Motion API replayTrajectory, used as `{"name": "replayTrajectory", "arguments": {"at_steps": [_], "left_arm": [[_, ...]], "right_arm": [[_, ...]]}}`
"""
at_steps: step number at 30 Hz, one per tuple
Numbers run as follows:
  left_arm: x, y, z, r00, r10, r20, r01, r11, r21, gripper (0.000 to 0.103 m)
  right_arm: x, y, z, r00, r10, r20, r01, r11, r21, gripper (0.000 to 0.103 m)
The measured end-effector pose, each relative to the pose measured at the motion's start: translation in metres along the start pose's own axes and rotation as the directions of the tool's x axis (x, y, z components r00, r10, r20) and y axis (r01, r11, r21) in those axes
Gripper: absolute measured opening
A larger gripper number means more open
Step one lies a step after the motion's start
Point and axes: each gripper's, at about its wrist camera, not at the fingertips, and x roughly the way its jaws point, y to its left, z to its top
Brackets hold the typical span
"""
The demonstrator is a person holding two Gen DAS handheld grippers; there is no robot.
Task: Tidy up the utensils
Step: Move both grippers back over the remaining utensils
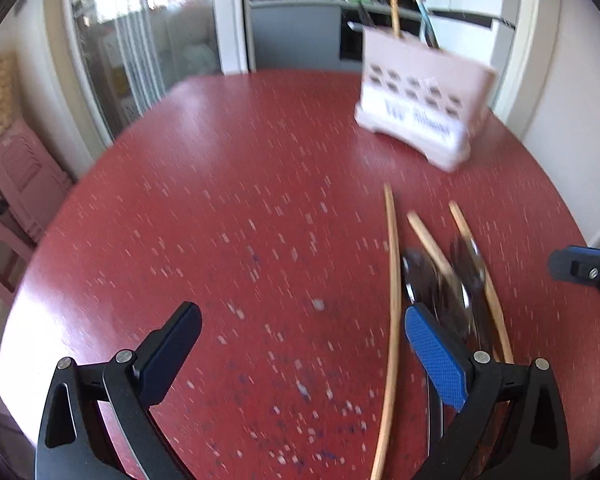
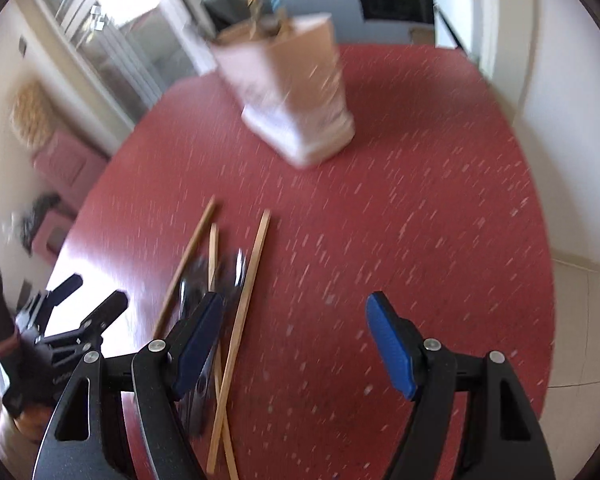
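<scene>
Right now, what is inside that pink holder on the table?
The pink holder stands on the red table. A wooden stick and a blue handle poke out of its top. Its walls hide their lower ends and anything shorter inside.

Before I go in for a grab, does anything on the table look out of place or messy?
Yes. Three chopsticks and some metal cutlery lie loose in a crossed heap on the red table, short of the pink holder where other utensils already stand upright. Blur hides exactly which cutlery. Nothing looks spilled or broken.
</scene>
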Motion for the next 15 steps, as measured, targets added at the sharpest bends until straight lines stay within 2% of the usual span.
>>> {"name": "replayTrajectory", "arguments": {"at_steps": [3, 5, 10, 15], "left_arm": [[0.003, -0.004, -0.007, 0.999, -0.028, -0.037, 0.029, 0.999, 0.023, 0.103], [0.004, -0.007, -0.009, 0.997, -0.046, -0.056, 0.049, 0.998, 0.045, 0.103], [0.011, -0.018, -0.006, 0.994, -0.039, -0.100, 0.049, 0.995, 0.091, 0.103], [0.023, -0.020, -0.004, 0.991, -0.030, -0.130, 0.045, 0.992, 0.116, 0.103]], "right_arm": [[0.012, 0.008, -0.006, 0.997, 0.013, -0.071, -0.014, 1.000, -0.004, 0.076], [0.017, 0.011, -0.005, 0.995, 0.008, -0.095, -0.008, 1.000, 0.002, 0.071], [0.033, 0.015, -0.002, 0.986, -0.014, -0.168, 0.018, 0.999, 0.026, 0.049], [0.043, 0.028, -0.002, 0.979, -0.054, -0.195, 0.054, 0.999, -0.002, 0.040]]}}
